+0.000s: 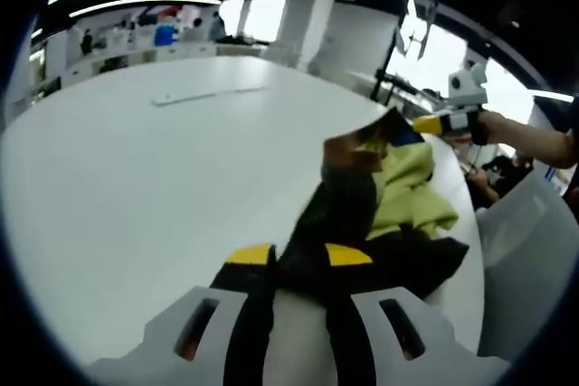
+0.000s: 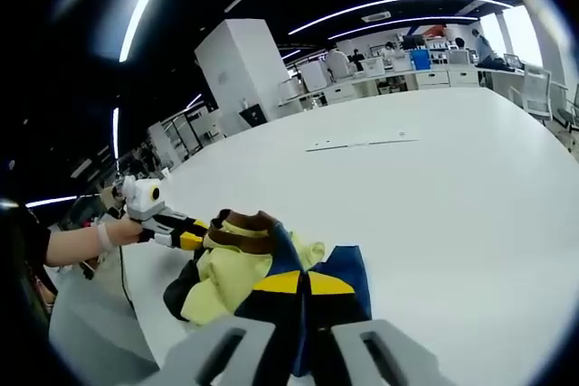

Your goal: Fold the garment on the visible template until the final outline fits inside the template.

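Note:
A garment (image 1: pixel 398 183) of yellow-green, black, brown and blue cloth lies bunched near the white table's edge (image 1: pixel 466 268). My left gripper (image 1: pixel 300 255) is shut on a dark fold of it between the yellow-tipped jaws. My right gripper (image 1: pixel 425 124), held by a hand, comes in from the right and pinches the far blue-and-brown corner. In the right gripper view my right gripper (image 2: pixel 306 284) is shut on the dark blue cloth of the garment (image 2: pixel 231 273). There my left gripper (image 2: pixel 192 240) grips the brown edge on the other side.
A thin pale strip (image 1: pixel 208 94) lies on the table farther out, also seen as the strip (image 2: pixel 362 144). Wide bare tabletop (image 2: pixel 452 205) stretches beyond the garment. Desks, chairs and people stand far behind. The table edge (image 2: pixel 136 305) runs close to the garment.

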`<state>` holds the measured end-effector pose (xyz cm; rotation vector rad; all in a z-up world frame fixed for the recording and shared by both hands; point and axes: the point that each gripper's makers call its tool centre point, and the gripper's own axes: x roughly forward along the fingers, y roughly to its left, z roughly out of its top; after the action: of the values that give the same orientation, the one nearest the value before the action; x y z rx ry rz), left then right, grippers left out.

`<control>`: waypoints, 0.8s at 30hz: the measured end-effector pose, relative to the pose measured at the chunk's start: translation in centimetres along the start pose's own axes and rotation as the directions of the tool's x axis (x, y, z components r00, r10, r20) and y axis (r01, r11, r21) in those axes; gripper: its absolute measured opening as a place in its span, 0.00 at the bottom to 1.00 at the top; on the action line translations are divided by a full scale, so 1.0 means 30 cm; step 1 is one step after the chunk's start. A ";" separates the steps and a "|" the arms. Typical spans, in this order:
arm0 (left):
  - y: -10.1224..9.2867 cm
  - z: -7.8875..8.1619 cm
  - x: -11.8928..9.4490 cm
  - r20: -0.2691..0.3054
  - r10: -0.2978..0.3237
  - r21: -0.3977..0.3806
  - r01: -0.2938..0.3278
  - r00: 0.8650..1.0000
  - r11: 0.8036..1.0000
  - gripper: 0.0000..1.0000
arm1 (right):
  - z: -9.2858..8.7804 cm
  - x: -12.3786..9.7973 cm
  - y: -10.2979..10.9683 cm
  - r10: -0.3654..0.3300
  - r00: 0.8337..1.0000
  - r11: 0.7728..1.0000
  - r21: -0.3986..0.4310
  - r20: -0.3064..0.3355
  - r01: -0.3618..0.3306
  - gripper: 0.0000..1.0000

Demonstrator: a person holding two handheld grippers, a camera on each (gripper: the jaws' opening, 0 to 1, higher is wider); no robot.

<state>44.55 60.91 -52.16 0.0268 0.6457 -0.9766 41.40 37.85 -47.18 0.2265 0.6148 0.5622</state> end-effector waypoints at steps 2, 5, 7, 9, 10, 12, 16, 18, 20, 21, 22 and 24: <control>0.000 -0.008 0.005 -0.008 0.001 -0.002 -0.001 1.000 1.000 0.14 | 0.000 -0.002 0.004 0.001 1.000 1.000 0.006 0.002 -0.001 0.00; -0.007 -0.009 0.004 -0.003 -0.006 -0.010 0.005 1.000 1.000 0.07 | -0.003 -0.006 0.008 -0.001 1.000 1.000 0.002 0.002 0.001 0.00; -0.011 -0.006 0.001 -0.001 -0.004 -0.011 0.004 1.000 1.000 0.00 | -0.002 -0.010 0.008 -0.003 1.000 1.000 0.002 0.005 0.003 0.00; -0.009 -0.004 -0.002 0.004 0.001 -0.017 -0.001 1.000 1.000 0.00 | 0.002 -0.011 0.004 -0.005 1.000 1.000 0.004 0.010 0.005 0.00; -0.005 -0.003 -0.003 0.006 0.006 -0.019 -0.006 1.000 1.000 0.00 | 0.002 -0.012 0.005 -0.005 1.000 1.000 0.004 0.011 0.005 0.00; 0.002 -0.003 -0.009 0.010 0.012 -0.025 -0.012 1.000 1.000 0.00 | 0.002 -0.016 0.007 -0.006 1.000 1.000 0.008 0.016 0.006 0.00; 0.006 0.004 -0.029 0.021 0.025 -0.034 -0.024 0.999 0.999 0.00 | 0.005 -0.024 0.010 -0.008 1.000 1.000 0.006 0.025 0.008 0.00; 0.002 0.016 -0.043 0.035 0.035 -0.040 -0.034 0.999 0.999 0.00 | 0.012 -0.031 0.010 -0.010 0.999 1.000 0.005 0.034 0.010 0.00; -0.008 0.030 -0.058 0.047 0.039 -0.044 -0.037 0.998 0.998 0.00 | 0.022 -0.043 0.015 -0.009 0.999 1.000 0.007 0.047 0.009 0.00; -0.007 0.038 -0.064 0.058 0.044 -0.041 -0.041 0.997 0.998 0.00 | 0.025 -0.048 0.017 -0.009 0.999 1.000 0.008 0.051 0.009 0.00; -0.007 0.048 -0.075 0.067 0.048 -0.037 -0.046 0.997 0.998 0.00 | 0.029 -0.049 0.017 -0.008 0.998 1.000 0.009 0.055 0.008 0.00; -0.016 0.065 -0.091 0.083 0.060 -0.030 -0.057 0.995 0.998 0.00 | 0.036 -0.052 0.012 -0.010 0.998 1.000 0.006 0.062 0.010 0.00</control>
<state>44.10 62.11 -49.03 -0.0195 0.5776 -0.9074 40.85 37.23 -45.42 0.2447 0.5576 0.5420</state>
